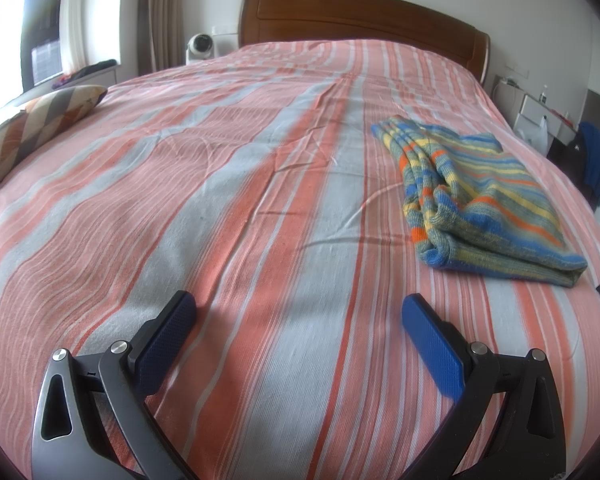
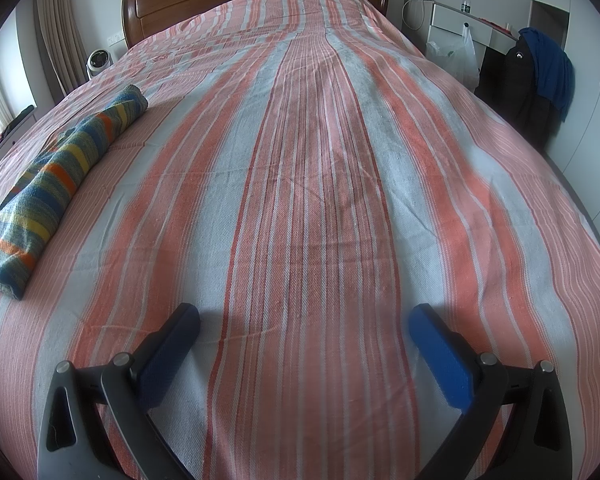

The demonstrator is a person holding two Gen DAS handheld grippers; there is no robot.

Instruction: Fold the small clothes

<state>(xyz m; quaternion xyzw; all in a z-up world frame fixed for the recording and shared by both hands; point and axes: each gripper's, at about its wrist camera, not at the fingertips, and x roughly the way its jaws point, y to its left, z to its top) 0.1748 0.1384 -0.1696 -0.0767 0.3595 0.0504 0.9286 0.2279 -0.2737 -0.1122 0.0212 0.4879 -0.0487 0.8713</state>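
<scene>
A striped knit garment (image 1: 480,196) in blue, yellow, green and orange lies folded on the bed, to the right in the left wrist view. The right wrist view shows the same garment (image 2: 56,176) at the far left. My left gripper (image 1: 300,312) hovers open over the bedspread, left of and nearer than the garment, with nothing between its blue pads. My right gripper (image 2: 304,324) is open too, over bare bedspread, well to the right of the garment.
The bed (image 1: 220,200) has a pink, orange and grey striped cover and a wooden headboard (image 1: 360,16). A patterned cushion (image 1: 40,120) lies at the left edge. A small fan (image 2: 99,60), a desk with a bag (image 2: 456,56) and a chair with dark clothes (image 2: 540,80) stand beside the bed.
</scene>
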